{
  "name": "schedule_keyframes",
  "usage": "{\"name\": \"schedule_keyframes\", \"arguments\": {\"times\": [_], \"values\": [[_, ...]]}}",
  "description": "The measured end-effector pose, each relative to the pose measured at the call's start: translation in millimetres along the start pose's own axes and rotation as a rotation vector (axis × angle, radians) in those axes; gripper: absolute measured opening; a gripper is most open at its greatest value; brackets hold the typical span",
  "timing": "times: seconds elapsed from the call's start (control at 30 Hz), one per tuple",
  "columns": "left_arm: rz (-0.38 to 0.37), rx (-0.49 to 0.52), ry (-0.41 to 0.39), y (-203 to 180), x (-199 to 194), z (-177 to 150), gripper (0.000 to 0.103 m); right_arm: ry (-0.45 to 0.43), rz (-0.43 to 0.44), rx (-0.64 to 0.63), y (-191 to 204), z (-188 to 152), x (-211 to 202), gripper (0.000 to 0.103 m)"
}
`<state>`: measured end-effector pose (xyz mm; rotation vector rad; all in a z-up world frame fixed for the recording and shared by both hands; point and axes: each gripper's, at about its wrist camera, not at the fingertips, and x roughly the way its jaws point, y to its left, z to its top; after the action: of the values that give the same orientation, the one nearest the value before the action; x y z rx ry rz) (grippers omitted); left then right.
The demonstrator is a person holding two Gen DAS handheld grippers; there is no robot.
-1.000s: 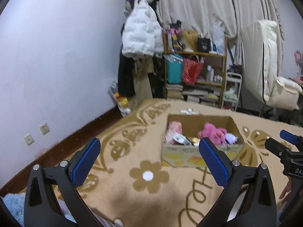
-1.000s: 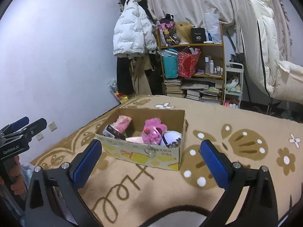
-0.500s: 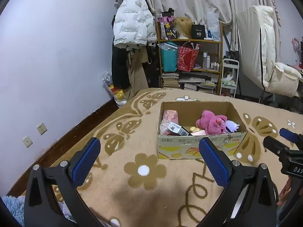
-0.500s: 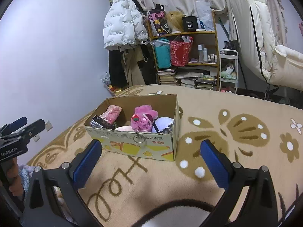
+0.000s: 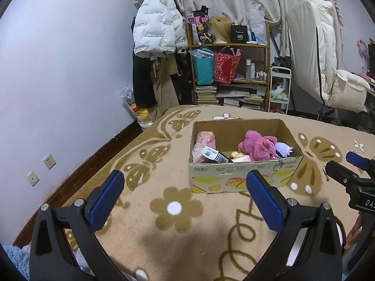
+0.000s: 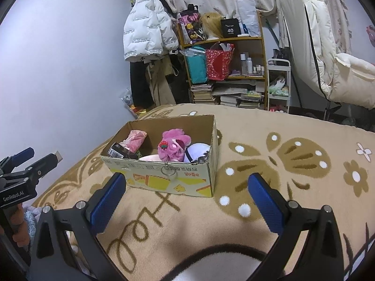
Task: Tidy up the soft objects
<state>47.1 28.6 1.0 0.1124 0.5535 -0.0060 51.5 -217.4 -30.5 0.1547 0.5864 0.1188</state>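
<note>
A cardboard box [image 5: 243, 178] [image 6: 164, 180] stands on the tan patterned blanket [image 5: 173, 210]. In it lie a pink plush toy [image 5: 256, 146] [image 6: 174, 145], a pale pink soft item [image 5: 204, 140] [image 6: 134, 140], a white and purple plush [image 5: 283, 148] [image 6: 196, 152] and a black packet [image 5: 214, 154]. My left gripper [image 5: 185, 196] is open and empty, in front of the box. My right gripper [image 6: 186, 196] is open and empty, in front of the box's right part. Each gripper shows at the edge of the other's view.
A shelf [image 5: 228, 70] with bags, bottles and stacked books stands at the back. A white puffer jacket [image 5: 157, 32] hangs left of it. A cream folded mattress [image 5: 323, 70] leans at the right. A pale blue fluffy item [image 5: 14, 257] lies at the lower left.
Both cameras tilted down and drew a little nearer to the box. Both grippers stayed open and empty.
</note>
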Motion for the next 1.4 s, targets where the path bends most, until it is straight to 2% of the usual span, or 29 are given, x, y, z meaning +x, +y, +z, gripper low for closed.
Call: {"name": "schedule_keyframes", "arguments": {"times": [0.8, 1.4], "values": [[0.019, 0.043, 0.000, -5.1, 0.5, -0.3, 0.103, 0.004, -0.008, -0.005, -0.6, 2.3, -0.7, 0.103], [0.030, 0.039, 0.009, -3.9, 1.2, 0.9, 0.103, 0.002, -0.012, -0.006, -6.1, 5.9, -3.3, 0.103]]}}
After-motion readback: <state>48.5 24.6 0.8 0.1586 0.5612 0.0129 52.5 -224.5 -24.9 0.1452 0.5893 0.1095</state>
